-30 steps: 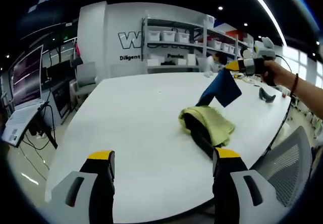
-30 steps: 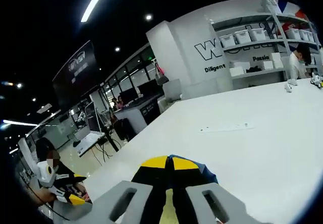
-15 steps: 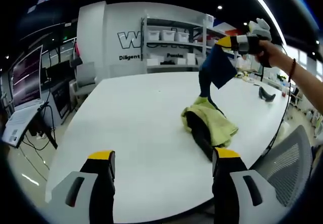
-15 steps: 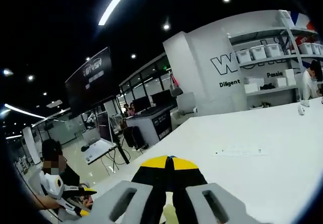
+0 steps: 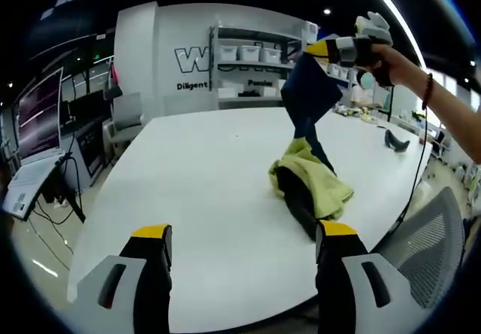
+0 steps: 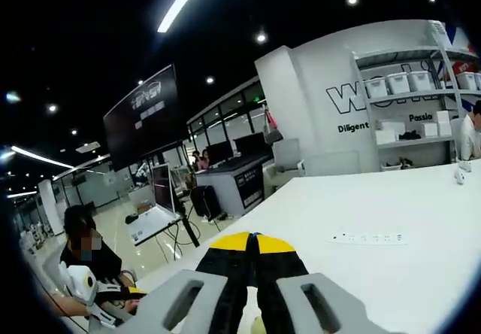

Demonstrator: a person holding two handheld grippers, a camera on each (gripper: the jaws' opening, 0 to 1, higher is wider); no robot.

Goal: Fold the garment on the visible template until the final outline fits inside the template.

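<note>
In the left gripper view the left gripper [image 5: 244,247] hangs low over the near edge of the white oval surface [image 5: 188,191], its yellow-tipped jaws spread wide with nothing between them. The right gripper [image 5: 331,47], held in a person's hand [image 5: 383,52], is raised high above the surface with its jaws clenched on a dark blue corner of the crumpled blue and yellow-green garment [image 5: 310,183]. The cloth hangs down from there to the heap lying on the surface's far right part; in the right gripper view the right gripper's jaws are pressed together.
</note>
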